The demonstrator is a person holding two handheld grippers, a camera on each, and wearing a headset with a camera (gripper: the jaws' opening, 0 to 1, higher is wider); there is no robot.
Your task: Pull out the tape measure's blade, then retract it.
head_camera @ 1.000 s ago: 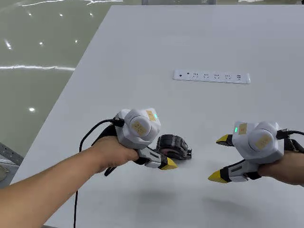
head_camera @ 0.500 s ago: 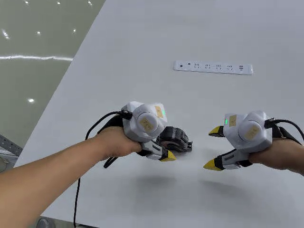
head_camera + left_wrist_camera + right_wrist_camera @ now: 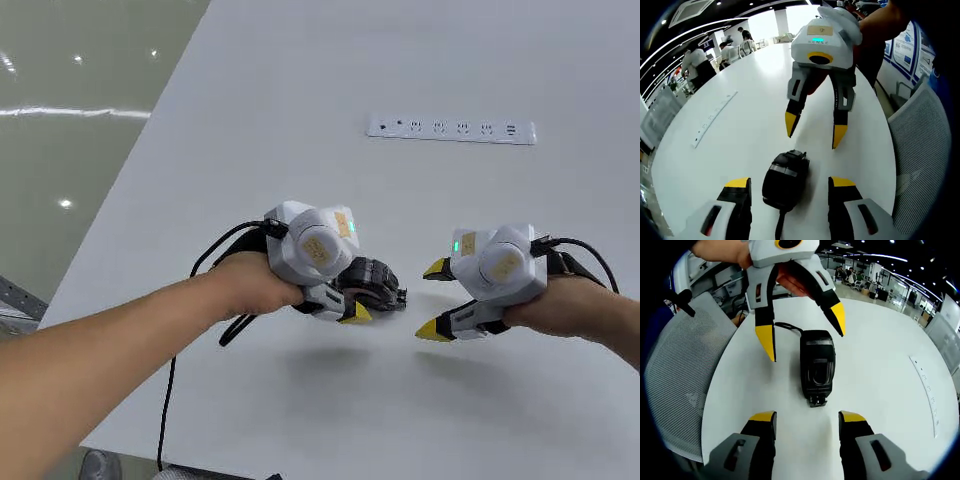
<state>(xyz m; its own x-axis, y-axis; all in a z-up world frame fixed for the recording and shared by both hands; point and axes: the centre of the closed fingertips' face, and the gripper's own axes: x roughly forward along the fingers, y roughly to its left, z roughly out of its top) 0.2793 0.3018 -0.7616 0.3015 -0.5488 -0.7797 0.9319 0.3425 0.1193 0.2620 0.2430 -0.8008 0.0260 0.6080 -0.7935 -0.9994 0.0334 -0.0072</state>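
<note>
The tape measure (image 3: 817, 365) is lying on the white table (image 3: 300, 120) toward its near edge, with bare tabletop stretching back to a power strip (image 3: 452, 129). Its long axis is running gripper to gripper, blade tip facing the right gripper (image 3: 433, 299), whose jaws are spread. The left gripper (image 3: 790, 182) is straddling it, jaws apart and not touching.

Bright overhead light, soft shadows on the white table (image 3: 300, 120), glints on glossy floor (image 3: 70, 120), fisheye-warped edges

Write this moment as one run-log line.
left gripper: open, astride tape measure | right gripper: open, facing its hook end | blade: not out
</note>
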